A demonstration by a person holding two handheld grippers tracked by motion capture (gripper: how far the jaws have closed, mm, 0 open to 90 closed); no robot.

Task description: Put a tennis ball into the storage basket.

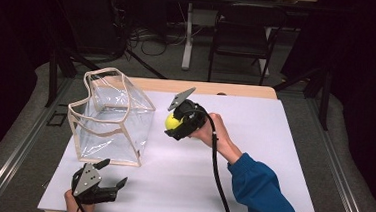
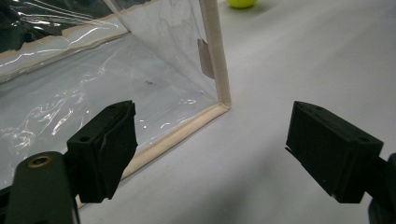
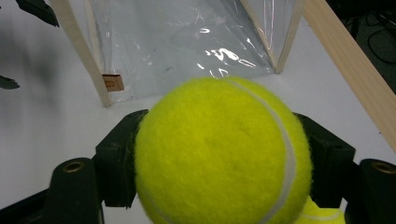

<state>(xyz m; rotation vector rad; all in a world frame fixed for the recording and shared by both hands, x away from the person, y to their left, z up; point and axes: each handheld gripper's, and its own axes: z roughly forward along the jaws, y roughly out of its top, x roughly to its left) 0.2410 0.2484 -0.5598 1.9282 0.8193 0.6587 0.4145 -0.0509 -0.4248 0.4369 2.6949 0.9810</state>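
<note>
We are pinching a yellow tennis ball (image 3: 223, 154) between the two black jaws of our right gripper (image 1: 179, 123), one jaw pressing on each side of the ball. In the high view the ball (image 1: 173, 121) is sitting in the gripper above the white table cover (image 1: 252, 155), just right of the clear plastic bag (image 1: 111, 118) with cream trim. The bag is standing upright with its top open, and its near corner (image 2: 223, 100) is touching the cover. In the right gripper view a second bit of yellow felt (image 3: 327, 215) is peeking out below the held ball. Our left gripper (image 1: 105, 178) is hovering near the front edge of the table, just beside the bag's front wall, its jaws spread wide with nothing between them.
</note>
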